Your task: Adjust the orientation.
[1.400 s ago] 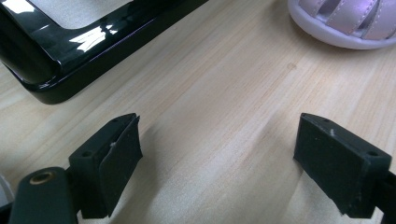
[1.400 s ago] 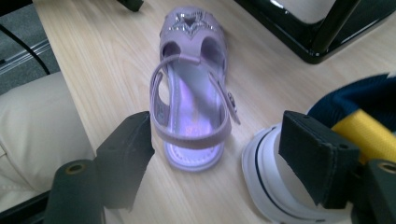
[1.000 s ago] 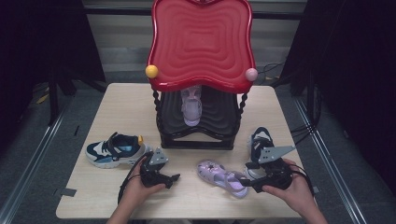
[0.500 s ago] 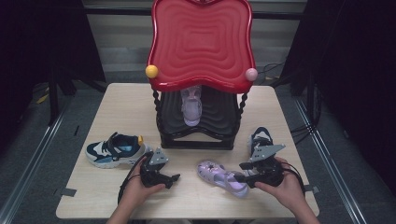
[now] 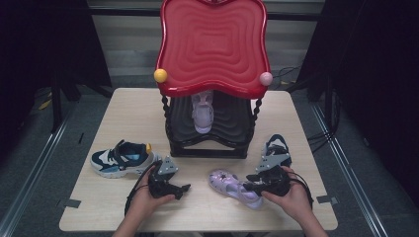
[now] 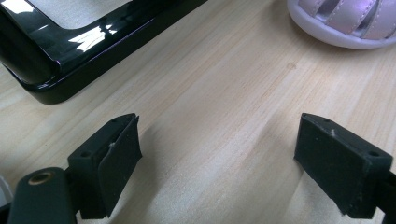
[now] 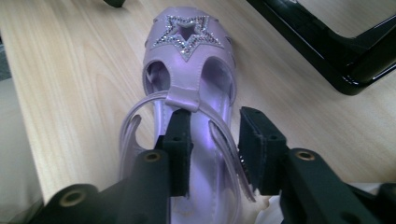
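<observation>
The purple sandal [image 5: 234,187] lies on the table [image 5: 128,116] near its front edge, toe toward 10 o'clock in the high view, with bare wood between it and the black base of the red-topped rack [image 5: 210,143] at 12 o'clock. The right gripper [image 7: 212,140] sits at the sandal's heel end; one jaw is inside the shoe on the insole, the other just outside the side strap. The jaws stand partly closed around that strap; whether they pinch it cannot be told, since the contact lies below the jaw pads. The left gripper [image 6: 219,158] rests at 9 o'clock of the sandal, jaws spread wide over bare wood, holding nothing. A multicolour sneaker [image 5: 121,159] lies at the table's 9 o'clock side, a dark sneaker [image 5: 276,148] at 3 o'clock, partly covered by the right gripper's grey plate. A second purple shoe [image 5: 202,111] stands on the rack's lower shelf, its upper part hidden by the red top.
</observation>
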`<state>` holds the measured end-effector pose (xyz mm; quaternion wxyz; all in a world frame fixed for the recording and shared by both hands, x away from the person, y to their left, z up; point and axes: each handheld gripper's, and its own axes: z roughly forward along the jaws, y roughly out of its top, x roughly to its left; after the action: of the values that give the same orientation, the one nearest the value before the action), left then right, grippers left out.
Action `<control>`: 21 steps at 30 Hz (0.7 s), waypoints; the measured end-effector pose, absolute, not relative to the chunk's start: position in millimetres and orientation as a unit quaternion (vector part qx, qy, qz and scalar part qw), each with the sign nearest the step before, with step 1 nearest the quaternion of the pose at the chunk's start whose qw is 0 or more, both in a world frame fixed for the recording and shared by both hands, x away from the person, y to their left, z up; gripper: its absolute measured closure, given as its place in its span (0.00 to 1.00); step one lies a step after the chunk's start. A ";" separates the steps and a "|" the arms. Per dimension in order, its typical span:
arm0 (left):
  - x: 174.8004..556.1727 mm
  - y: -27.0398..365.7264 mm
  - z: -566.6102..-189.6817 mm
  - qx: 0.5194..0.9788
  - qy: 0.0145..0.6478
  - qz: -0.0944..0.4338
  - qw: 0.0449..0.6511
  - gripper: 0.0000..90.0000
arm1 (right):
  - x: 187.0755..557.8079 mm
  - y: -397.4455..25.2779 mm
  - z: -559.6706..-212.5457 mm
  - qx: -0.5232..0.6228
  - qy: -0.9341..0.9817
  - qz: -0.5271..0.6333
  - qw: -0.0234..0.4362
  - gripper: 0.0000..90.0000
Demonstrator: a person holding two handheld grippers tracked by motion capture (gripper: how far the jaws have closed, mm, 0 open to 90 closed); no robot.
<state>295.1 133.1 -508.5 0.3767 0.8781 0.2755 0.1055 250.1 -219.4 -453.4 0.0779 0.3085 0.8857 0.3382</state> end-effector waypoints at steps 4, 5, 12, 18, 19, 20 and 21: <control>295.2 133.1 -508.4 0.878 0.275 0.105 0.377 0.15 | 250.2 -218.3 -454.2 0.307 0.886 0.335 0.090 0.83; 295.2 133.1 -508.5 0.878 0.275 0.105 0.377 0.15 | 250.1 -217.9 -454.0 0.307 0.886 0.335 0.090 0.85; 295.2 133.0 -508.5 0.878 0.275 0.105 0.377 0.15 | 245.0 -212.2 -453.7 0.306 0.884 0.339 0.104 0.93; 295.3 133.1 -508.5 0.878 0.275 0.104 0.378 0.15 | 243.3 -205.8 -454.5 0.308 0.879 0.347 0.113 0.93; 295.3 133.2 -508.5 0.878 0.275 0.104 0.378 0.15 | 242.7 -205.6 -454.2 0.314 0.877 0.346 0.112 0.93; 295.3 133.1 -508.6 0.878 0.275 0.104 0.378 0.15 | 243.0 -205.7 -454.6 0.315 0.876 0.349 0.109 0.92; 295.3 133.1 -508.5 0.878 0.275 0.104 0.378 0.15 | 243.0 -205.6 -455.5 0.319 0.873 0.354 0.104 0.91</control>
<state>295.3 133.1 -508.5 0.3780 0.8780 0.2746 0.1038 243.0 -205.6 -455.5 0.1042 0.3185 0.8732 0.3539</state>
